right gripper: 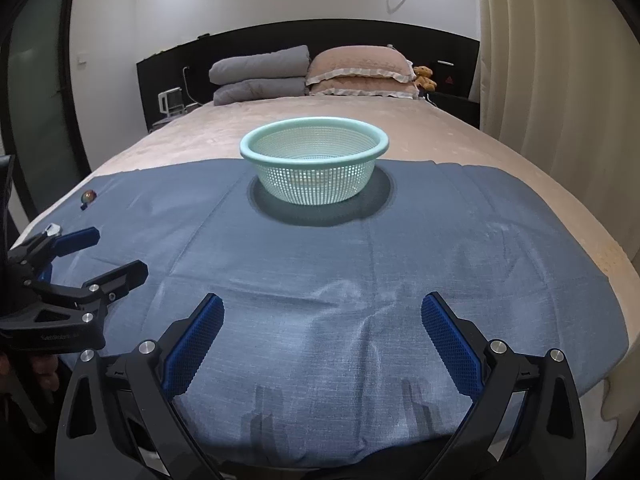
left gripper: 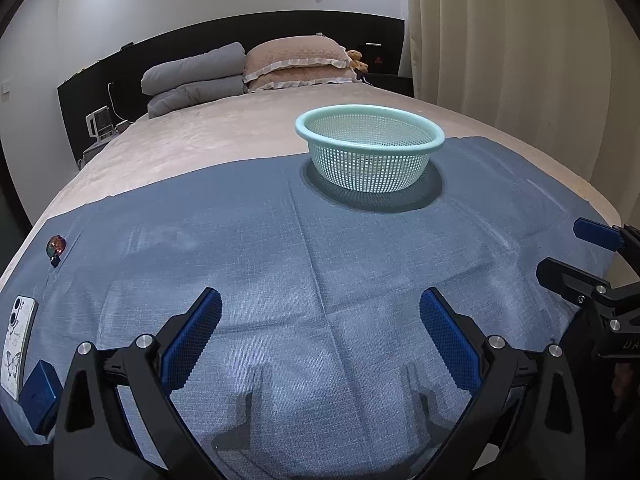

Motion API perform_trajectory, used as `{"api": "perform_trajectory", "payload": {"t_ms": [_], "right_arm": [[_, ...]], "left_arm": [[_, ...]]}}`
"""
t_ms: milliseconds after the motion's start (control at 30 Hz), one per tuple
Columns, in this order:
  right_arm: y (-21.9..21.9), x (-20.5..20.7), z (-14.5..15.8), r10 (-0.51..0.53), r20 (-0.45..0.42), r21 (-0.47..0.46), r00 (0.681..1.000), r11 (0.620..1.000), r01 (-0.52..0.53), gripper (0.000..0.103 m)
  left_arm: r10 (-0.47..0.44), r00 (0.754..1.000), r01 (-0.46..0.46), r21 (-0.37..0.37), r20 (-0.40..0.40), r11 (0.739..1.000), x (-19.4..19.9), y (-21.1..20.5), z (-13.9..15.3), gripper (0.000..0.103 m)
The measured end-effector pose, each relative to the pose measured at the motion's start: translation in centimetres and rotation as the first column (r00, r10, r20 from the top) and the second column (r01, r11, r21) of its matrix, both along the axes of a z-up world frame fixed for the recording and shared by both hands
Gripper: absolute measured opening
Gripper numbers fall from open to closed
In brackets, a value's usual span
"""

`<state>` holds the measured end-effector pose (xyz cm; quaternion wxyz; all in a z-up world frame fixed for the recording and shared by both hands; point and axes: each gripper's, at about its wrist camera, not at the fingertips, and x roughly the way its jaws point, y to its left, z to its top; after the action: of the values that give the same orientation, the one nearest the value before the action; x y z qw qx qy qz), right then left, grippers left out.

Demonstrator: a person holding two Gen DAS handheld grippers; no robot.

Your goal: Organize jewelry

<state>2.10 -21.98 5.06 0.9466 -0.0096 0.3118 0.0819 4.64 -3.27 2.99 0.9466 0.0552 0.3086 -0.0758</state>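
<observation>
A mint-green mesh basket [left gripper: 370,148] [right gripper: 314,170] stands on a blue cloth [left gripper: 280,264] [right gripper: 360,248] spread over the bed. Something faint and yellowish lies inside it; I cannot tell what. A small reddish, shiny jewelry piece [left gripper: 56,246] [right gripper: 87,196] lies at the cloth's far left edge. My left gripper [left gripper: 320,304] hovers open over the near cloth with nothing between its fingers. My right gripper [right gripper: 323,308] is also open and empty, to the right of the left one. Each gripper shows at the side of the other's view.
A phone in a butterfly case [left gripper: 18,344] and a dark blue box [left gripper: 40,394] lie at the near left. Grey folded quilts [left gripper: 196,78], pink pillows [left gripper: 296,62] and a teddy bear [right gripper: 425,77] sit at the headboard. Curtains [right gripper: 560,60] hang on the right.
</observation>
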Motion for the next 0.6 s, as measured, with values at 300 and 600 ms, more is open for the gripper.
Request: {"api": "perform_trajectory", "payload": {"t_ms": [300,600], "right_arm": [[0.06,-0.14,0.04,0.006,0.001,0.0,1.0,1.0,-0.006,0.095],[0.34,-0.17,0.0,0.013,0.001,-0.01,1.0,1.0,-0.013,0.095]], "left_arm": [[0.006,1.0,-0.006,0.009,0.0,1.0,-0.17,0.02,-0.01,0.097],[0.001,1.0,-0.001,0.009,0.002,1.0,-0.34,-0.02,0.16,0.097]]}}
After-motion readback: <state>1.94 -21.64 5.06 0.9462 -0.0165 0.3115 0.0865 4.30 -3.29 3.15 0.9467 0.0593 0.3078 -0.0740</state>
